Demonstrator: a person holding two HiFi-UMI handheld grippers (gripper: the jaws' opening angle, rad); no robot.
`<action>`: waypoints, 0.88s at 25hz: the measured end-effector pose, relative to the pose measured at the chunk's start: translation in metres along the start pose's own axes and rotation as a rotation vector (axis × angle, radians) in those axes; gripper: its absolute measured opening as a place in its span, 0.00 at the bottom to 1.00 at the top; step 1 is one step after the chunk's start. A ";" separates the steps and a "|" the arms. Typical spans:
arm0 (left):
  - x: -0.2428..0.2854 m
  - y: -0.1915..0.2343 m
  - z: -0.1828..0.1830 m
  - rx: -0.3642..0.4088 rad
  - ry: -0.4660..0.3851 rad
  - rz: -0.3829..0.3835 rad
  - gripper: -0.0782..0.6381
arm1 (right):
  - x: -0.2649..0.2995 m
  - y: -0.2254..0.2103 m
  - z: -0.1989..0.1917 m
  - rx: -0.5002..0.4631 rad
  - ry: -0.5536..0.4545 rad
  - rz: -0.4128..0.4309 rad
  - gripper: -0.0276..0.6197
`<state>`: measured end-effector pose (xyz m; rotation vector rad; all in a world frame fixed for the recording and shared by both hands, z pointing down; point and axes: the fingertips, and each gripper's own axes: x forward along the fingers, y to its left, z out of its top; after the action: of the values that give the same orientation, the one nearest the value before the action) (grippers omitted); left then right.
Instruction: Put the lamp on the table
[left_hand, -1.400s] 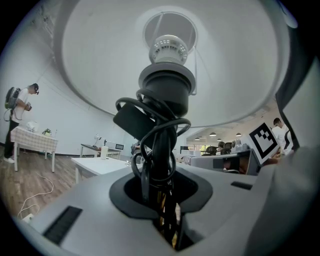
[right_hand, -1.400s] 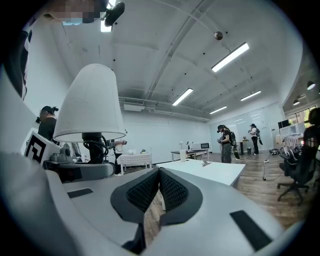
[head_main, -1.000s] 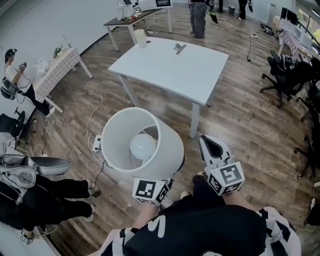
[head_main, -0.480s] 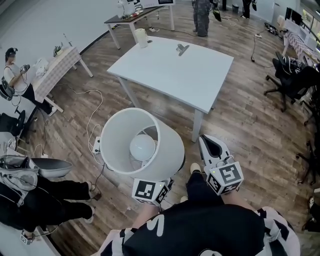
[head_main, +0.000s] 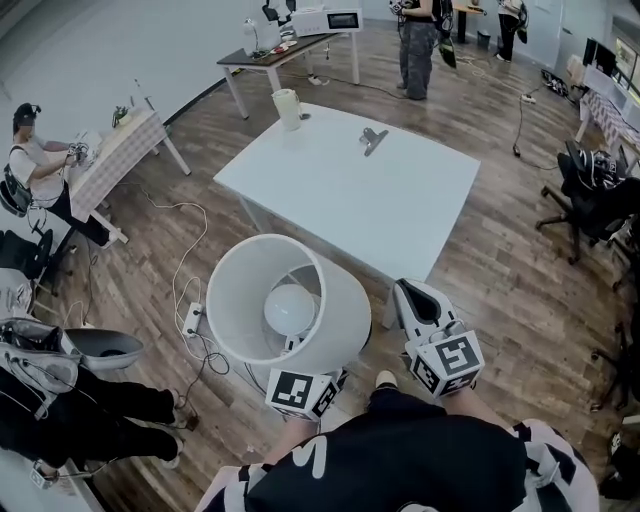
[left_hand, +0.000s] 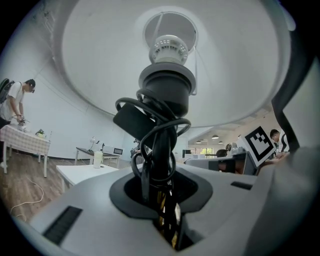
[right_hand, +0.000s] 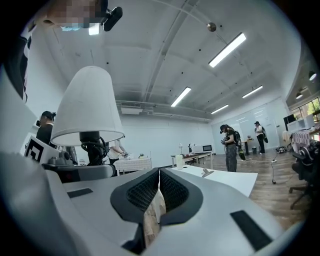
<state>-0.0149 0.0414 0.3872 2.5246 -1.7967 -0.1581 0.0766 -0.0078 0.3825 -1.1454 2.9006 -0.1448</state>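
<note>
A lamp with a white shade (head_main: 240, 300) and a round bulb (head_main: 289, 307) stands upright in my left gripper (head_main: 318, 370), low in the head view. In the left gripper view the jaws are shut on the lamp's dark stem (left_hand: 161, 160), round which a black cord is wound. The shade (left_hand: 90, 65) fills the top of that view. My right gripper (head_main: 414, 298) hangs beside the lamp, shut with nothing in it; its pads (right_hand: 170, 187) meet at the tips. The white table (head_main: 400, 215) lies just ahead of both grippers.
On the table's far side stand a pale roll (head_main: 287, 107) and a small metal clip (head_main: 374, 140). A power strip and cables (head_main: 190, 320) lie on the wooden floor at the left. A seated person (head_main: 70, 405) is at the near left; office chairs (head_main: 600, 195) are at the right.
Both grippers and the lamp have moved forward toward the white table, which now lies closer in the head view. The grip on the lamp is unchanged.
</note>
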 end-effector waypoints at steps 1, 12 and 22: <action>0.010 0.004 0.002 0.000 -0.001 0.006 0.22 | 0.008 -0.006 0.002 -0.003 0.001 0.008 0.07; 0.084 0.023 -0.007 -0.003 -0.012 0.055 0.22 | 0.065 -0.063 -0.001 -0.012 0.012 0.073 0.07; 0.100 0.025 -0.010 -0.014 0.005 0.074 0.22 | 0.074 -0.076 -0.001 0.008 0.019 0.101 0.07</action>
<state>-0.0048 -0.0611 0.3937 2.4419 -1.8774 -0.1616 0.0744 -0.1134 0.3919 -0.9998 2.9635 -0.1663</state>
